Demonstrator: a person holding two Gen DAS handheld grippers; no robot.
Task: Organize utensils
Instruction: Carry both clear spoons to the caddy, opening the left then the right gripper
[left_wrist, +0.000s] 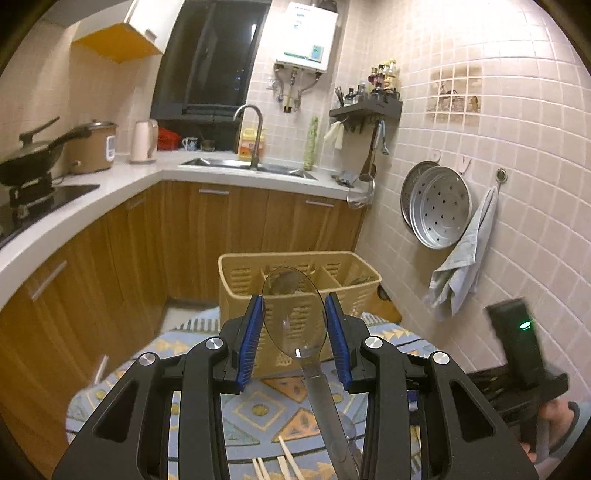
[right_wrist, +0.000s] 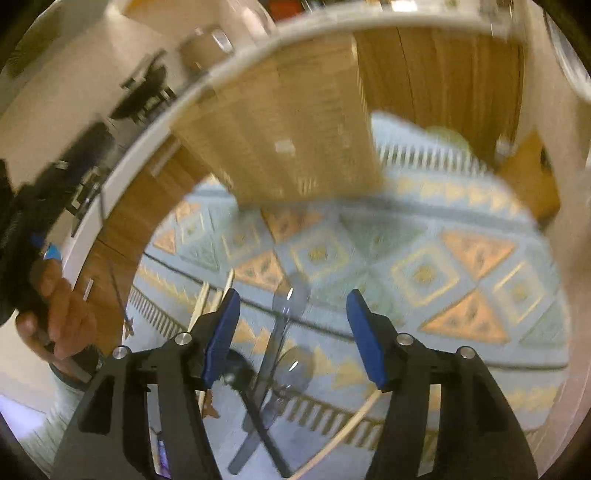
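Observation:
My left gripper (left_wrist: 294, 299) is shut on a clear plastic spoon (left_wrist: 295, 321). Its blue pads press the two sides of the bowl, and the handle runs back toward the camera. The spoon hangs in front of a tan slotted utensil basket (left_wrist: 240, 280) with several compartments, which stands at the far edge of the patterned tablecloth (left_wrist: 266, 406). My right gripper (right_wrist: 293, 295) is open above the cloth with nothing between its pads. Under it lie two clear spoons (right_wrist: 275, 339), a black utensil (right_wrist: 258, 417) and wooden chopsticks (right_wrist: 340, 435). The right wrist view is blurred.
Chopsticks (left_wrist: 286, 458) lie near the front of the cloth. Wooden cabinets (left_wrist: 110, 277) and a white counter (left_wrist: 55, 236) run left and behind the table, with a sink (left_wrist: 221, 162). A tiled wall with hanging steamer trays (left_wrist: 439, 210) and a towel (left_wrist: 465, 266) is on the right.

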